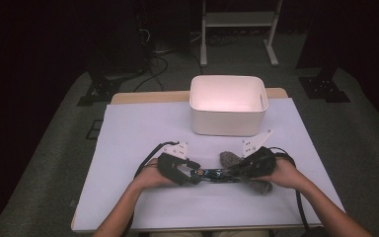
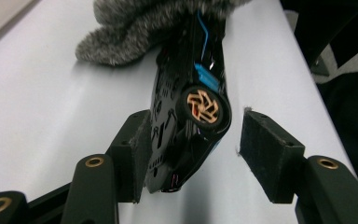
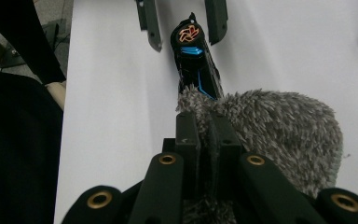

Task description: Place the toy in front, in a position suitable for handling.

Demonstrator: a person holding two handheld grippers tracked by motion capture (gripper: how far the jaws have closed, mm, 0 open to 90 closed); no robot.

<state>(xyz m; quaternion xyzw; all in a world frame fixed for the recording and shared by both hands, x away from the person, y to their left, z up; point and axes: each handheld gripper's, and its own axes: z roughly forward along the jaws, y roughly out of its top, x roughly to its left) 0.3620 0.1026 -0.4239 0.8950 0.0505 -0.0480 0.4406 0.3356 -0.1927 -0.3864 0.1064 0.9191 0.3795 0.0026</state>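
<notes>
A black toy car [image 1: 212,174] with blue stripes and gold wheels hangs between my two grippers above the white sheet. In the left gripper view the car [image 2: 186,116] lies between the pads of my left gripper [image 2: 200,144]. One pad is next to its underside and the other stands clear of it, so the jaws are open. A grey fluffy cloth [image 3: 279,135] covers the car's far end. My right gripper [image 3: 209,126] is shut on that cloth, with the car [image 3: 193,60] sticking out beyond it toward the left gripper [image 3: 182,23].
A white plastic bin [image 1: 227,103] stands at the back middle of the table [image 1: 143,128], which is covered by a white sheet. Both forearms come in from the front edge. Dark floor, cables and a white frame lie beyond the table.
</notes>
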